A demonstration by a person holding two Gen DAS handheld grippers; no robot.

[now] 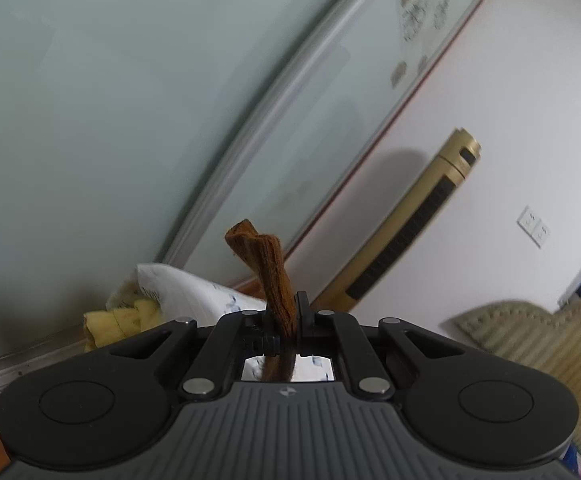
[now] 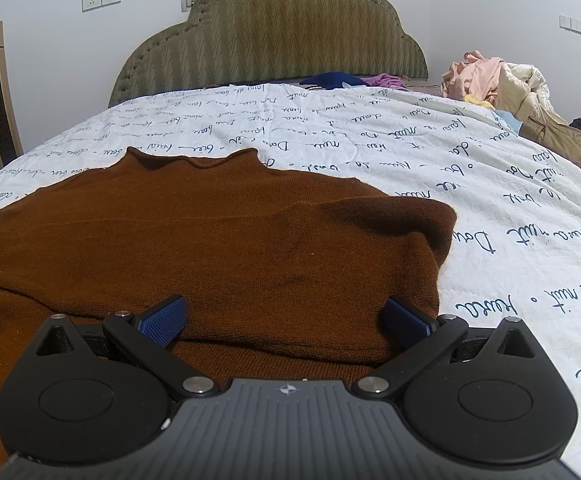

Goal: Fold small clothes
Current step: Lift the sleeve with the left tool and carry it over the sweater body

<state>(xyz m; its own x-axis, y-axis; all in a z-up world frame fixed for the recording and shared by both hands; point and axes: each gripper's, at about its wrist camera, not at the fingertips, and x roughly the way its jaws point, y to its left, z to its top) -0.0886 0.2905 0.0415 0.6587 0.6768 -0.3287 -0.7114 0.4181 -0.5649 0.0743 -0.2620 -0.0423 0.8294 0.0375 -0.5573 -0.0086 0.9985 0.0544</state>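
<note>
My left tongs [image 1: 282, 312] pinch a brown sweater [image 2: 210, 240] strip; right tongs [image 2: 286, 316] gape wide (empty) over it, on the bed [image 2: 370, 140].

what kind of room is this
Most likely a bedroom in a home. A padded headboard stands against the wall, a white quilt printed with handwriting covers the bed, and loose clothes are piled at its far right. A brown sweater lies spread on the quilt.
</note>
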